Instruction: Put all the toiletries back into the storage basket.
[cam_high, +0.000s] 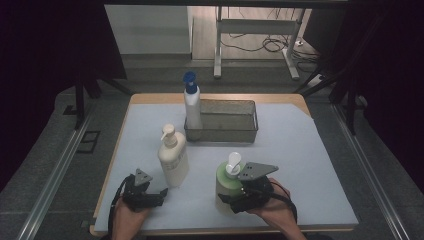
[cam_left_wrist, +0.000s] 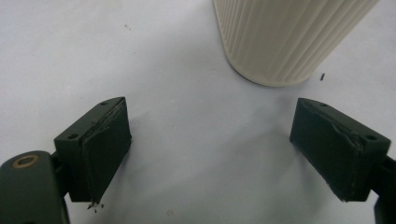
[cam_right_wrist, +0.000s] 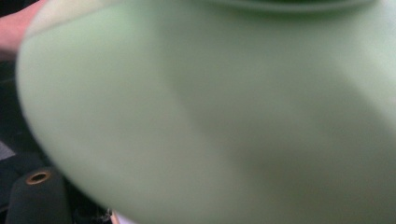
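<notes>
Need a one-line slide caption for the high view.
Right claw around the green bottle, left claw open beside the cream bottle; blue-capped bottle stands in the basket.

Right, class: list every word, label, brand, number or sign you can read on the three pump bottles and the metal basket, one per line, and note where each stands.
None can be read.
Cream pump bottle: plain ribbed wall, no print.
Green pump bottle: close and blurred in the right gripper view, no label visible.
White bottle with blue pump: too small to tell.
Metal basket: no markings.
</notes>
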